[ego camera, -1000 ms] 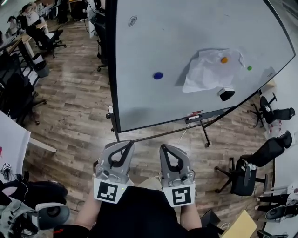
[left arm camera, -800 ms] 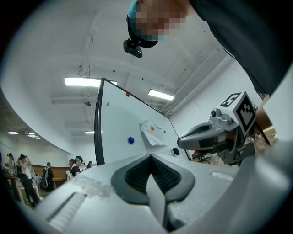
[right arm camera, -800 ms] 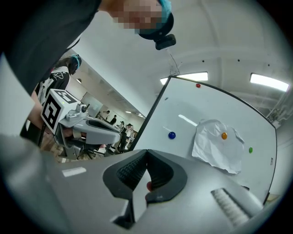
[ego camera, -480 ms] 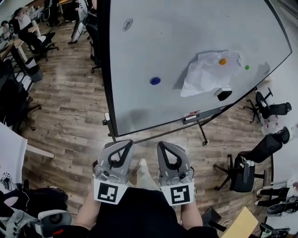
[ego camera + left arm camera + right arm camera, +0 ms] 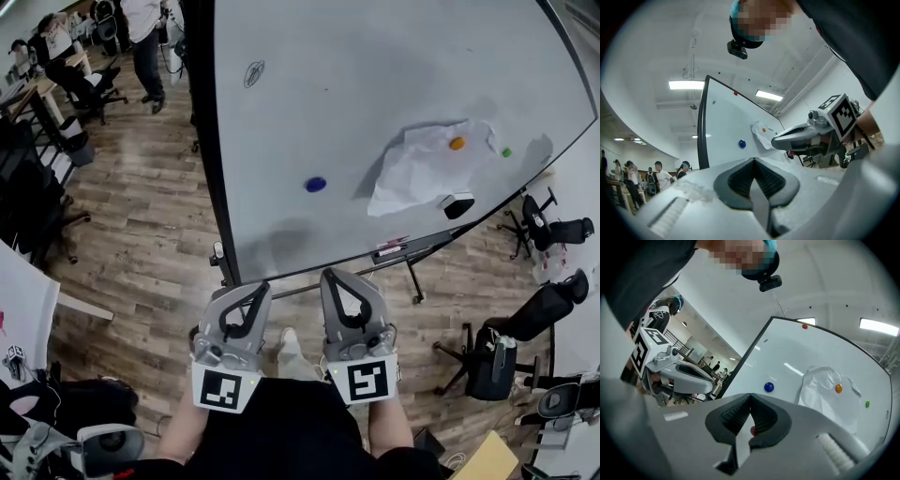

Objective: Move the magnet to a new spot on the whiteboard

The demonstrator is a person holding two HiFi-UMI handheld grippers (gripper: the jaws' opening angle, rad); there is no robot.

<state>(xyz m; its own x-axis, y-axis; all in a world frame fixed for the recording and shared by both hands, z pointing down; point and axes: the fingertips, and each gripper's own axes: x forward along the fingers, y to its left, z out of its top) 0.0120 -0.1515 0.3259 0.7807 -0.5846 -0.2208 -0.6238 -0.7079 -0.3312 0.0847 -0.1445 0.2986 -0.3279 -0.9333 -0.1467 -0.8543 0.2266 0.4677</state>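
So, nothing is done yet: my left gripper point(image 5: 255, 292) and right gripper point(image 5: 333, 281) are pressed together, empty, short of the whiteboard point(image 5: 375, 84); the blue magnet point(image 5: 315, 184) sits there untouched, left of the paper point(image 5: 412, 159).

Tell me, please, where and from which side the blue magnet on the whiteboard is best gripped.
Grip the blue magnet by its round rim, jaws on opposite sides, coming straight at the whiteboard. It looks like a small raised button on bare board, clear of the paper, so any pair of sides should do.
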